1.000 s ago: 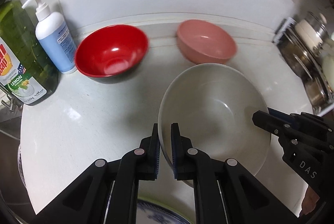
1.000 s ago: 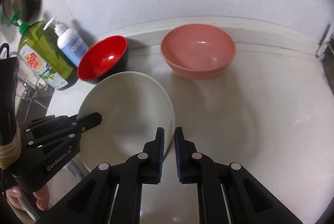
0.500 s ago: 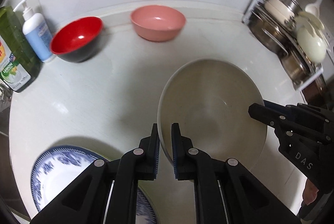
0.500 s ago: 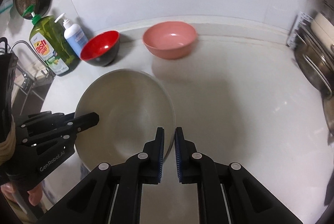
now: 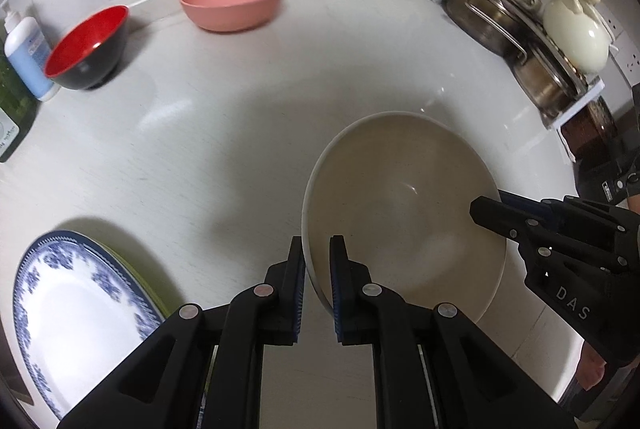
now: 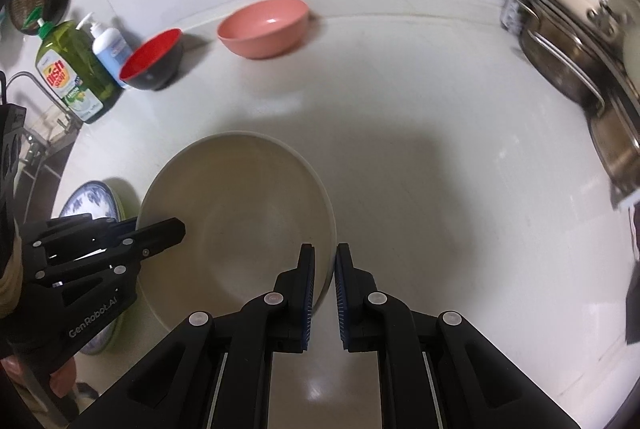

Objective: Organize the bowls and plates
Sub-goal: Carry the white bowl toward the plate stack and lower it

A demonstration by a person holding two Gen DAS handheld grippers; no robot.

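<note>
It was a home kitchen. A white counter [image 6: 420,157] ran to a tiled wall; dish soap [image 6: 68,73] and a pump bottle [image 6: 110,47] stood at upper left beside a tap [image 6: 30,85], and steel pots [image 5: 516,25] filled a rack at upper right.

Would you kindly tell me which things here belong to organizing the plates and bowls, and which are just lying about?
Job:
beige bowl, held by the left claw and right claw
pink bowl
red bowl
blue-patterned plate

Lying about:
dish soap bottle
pump bottle
pot rack
</note>
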